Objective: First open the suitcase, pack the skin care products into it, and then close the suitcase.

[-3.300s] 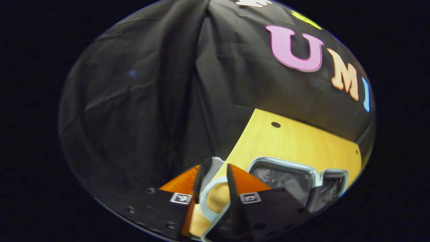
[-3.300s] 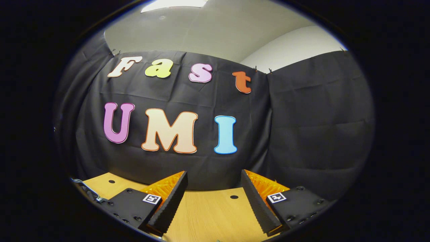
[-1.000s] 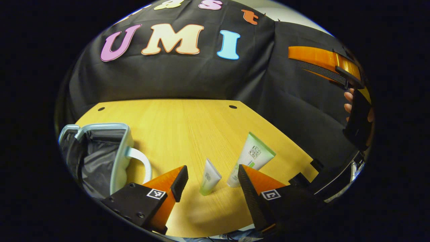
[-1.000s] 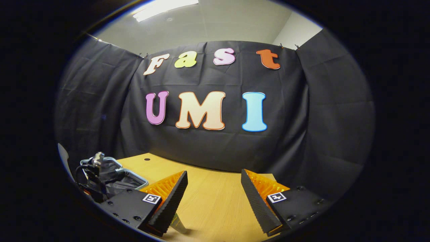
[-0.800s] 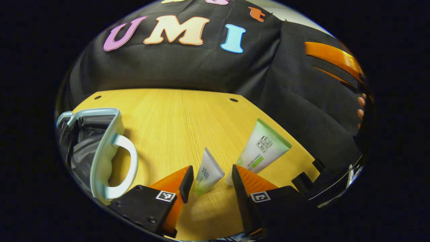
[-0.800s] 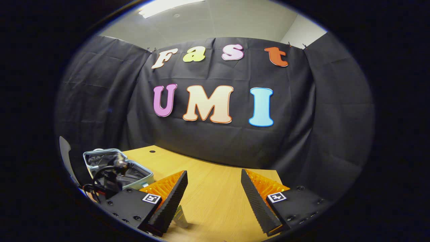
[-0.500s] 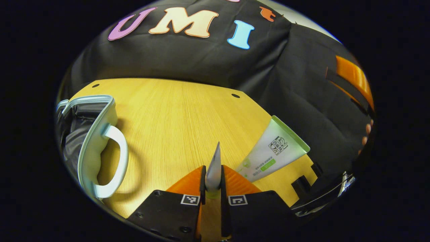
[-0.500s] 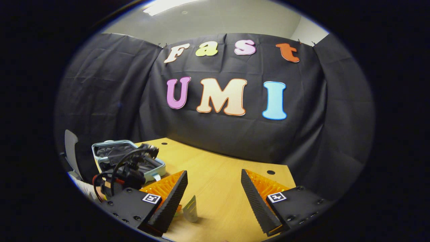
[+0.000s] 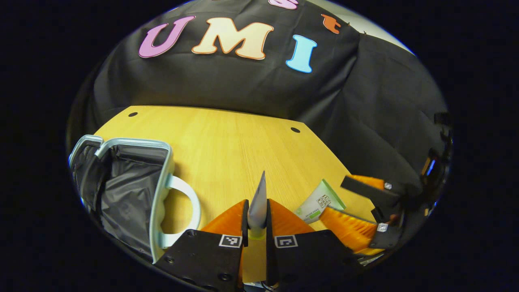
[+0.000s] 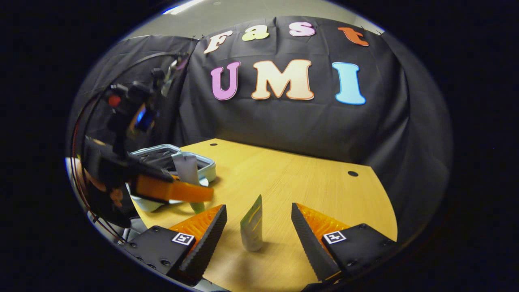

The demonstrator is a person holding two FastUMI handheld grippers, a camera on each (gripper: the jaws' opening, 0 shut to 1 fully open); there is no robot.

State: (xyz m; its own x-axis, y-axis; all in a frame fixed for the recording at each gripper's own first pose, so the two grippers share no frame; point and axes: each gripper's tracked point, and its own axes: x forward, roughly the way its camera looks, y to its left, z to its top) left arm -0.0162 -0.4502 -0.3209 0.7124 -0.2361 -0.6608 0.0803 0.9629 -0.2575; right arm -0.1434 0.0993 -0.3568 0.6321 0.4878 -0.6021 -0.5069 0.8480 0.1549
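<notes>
left tool clamped on small tube, lifted off counter for carrying to open suitcase at left. right tool spread wide around standing green-white tube, not touching, likely lined up for grabbing.

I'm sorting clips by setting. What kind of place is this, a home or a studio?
Most likely a staged recording booth, not a home: black cloth wall hung as a backdrop, a bare wooden table carrying just an open suitcase and two skincare tubes, under a plain office ceiling.
</notes>
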